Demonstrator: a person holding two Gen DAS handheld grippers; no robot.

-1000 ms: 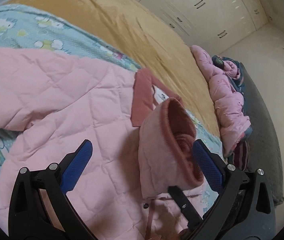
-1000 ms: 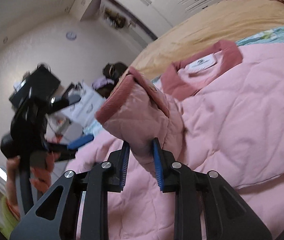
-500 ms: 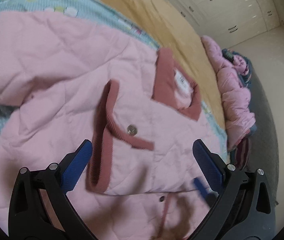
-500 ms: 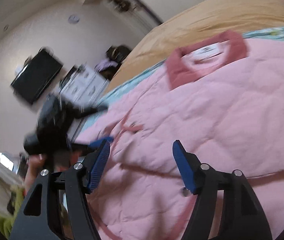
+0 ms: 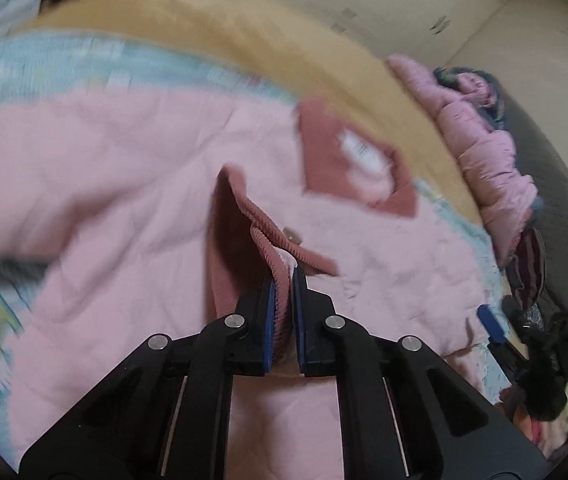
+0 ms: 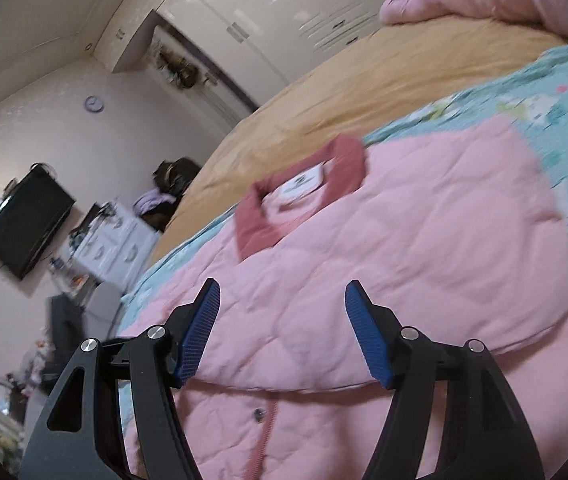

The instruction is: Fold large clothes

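A large pink quilted jacket (image 5: 132, 168) lies spread on the bed, its dark-pink collar (image 5: 348, 160) with a white label toward the far side. My left gripper (image 5: 284, 276) is shut on the ribbed dark-pink sleeve cuff (image 5: 260, 232), which lies across the jacket's body. In the right wrist view the same jacket (image 6: 424, 240) fills the foreground, collar (image 6: 304, 188) beyond. My right gripper (image 6: 282, 300) is open and empty, hovering over the folded jacket edge. The right gripper also shows at the left wrist view's right edge (image 5: 492, 320).
A light-blue cartoon-print sheet (image 6: 556, 92) and a tan blanket (image 5: 244, 36) cover the bed. A pile of pink padded clothes (image 5: 484, 140) lies at the far bed edge. White wardrobes (image 6: 276, 4), a wall TV (image 6: 24, 220) and a cluttered dresser (image 6: 112, 232) stand beyond.
My right gripper let go of the sleeve cuff, opened and drew back. The cuff dropped onto the jacket, and my left gripper, open before, has closed on it.
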